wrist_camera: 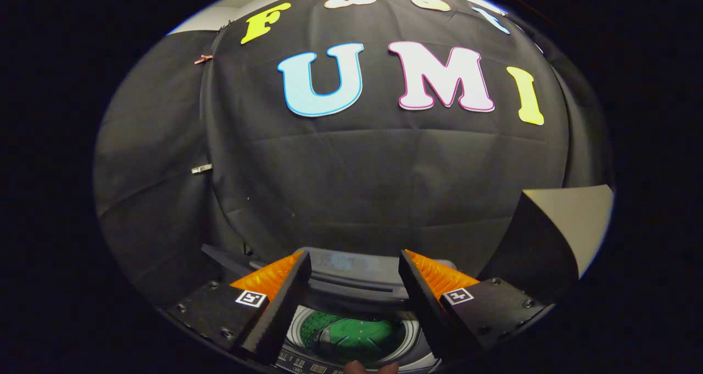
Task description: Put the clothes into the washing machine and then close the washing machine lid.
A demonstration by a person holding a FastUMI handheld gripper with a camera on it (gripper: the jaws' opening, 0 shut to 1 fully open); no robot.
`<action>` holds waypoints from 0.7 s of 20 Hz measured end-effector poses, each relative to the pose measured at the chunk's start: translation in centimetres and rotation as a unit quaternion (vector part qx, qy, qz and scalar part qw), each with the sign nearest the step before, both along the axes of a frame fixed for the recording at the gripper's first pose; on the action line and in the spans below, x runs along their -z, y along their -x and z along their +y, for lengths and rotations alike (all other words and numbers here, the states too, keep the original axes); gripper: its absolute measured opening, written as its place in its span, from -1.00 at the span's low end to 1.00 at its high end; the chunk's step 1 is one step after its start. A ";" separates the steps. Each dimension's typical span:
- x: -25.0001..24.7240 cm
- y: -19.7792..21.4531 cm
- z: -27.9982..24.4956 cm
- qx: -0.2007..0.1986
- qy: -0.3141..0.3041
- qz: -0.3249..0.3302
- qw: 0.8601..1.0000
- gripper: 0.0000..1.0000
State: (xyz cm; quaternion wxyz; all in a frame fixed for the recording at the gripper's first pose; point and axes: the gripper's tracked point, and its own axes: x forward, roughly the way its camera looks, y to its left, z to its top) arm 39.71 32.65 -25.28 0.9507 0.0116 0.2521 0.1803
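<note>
Black cloth wall (pixel 351 187) formed the backdrop behind the washing machine (pixel 357 280). Nearest the camera, the gripper (pixel 354 286) was spread wide, grasping nothing, its fingers (pixel 285 302) held apart over the machine. Between and below them the drum opening (pixel 354 335) lay uncovered, with green clothes (pixel 357 333) inside the tub. A control strip (pixel 307 361) ran along the machine's near edge, and part of a hand (pixel 370 367) showed just at that edge. Farther off, the raised lid (pixel 346 267) stood against the cloth. A pale panel (pixel 571 220) was at far right.
</note>
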 end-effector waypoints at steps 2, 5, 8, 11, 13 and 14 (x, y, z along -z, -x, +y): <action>3.5 1.0 -0.2 -0.008 0.017 0.021 1.000 1.00; 7.1 1.8 -0.4 -0.010 0.013 0.055 0.998 1.00; 7.6 2.5 -0.7 -0.014 0.012 0.053 0.998 1.00; 6.4 2.9 -0.9 -0.018 0.010 0.036 0.999 1.00; 5.0 3.2 -1.3 -0.020 0.014 0.019 1.000 1.00; 4.3 3.3 -1.4 -0.020 0.014 0.009 1.000 1.00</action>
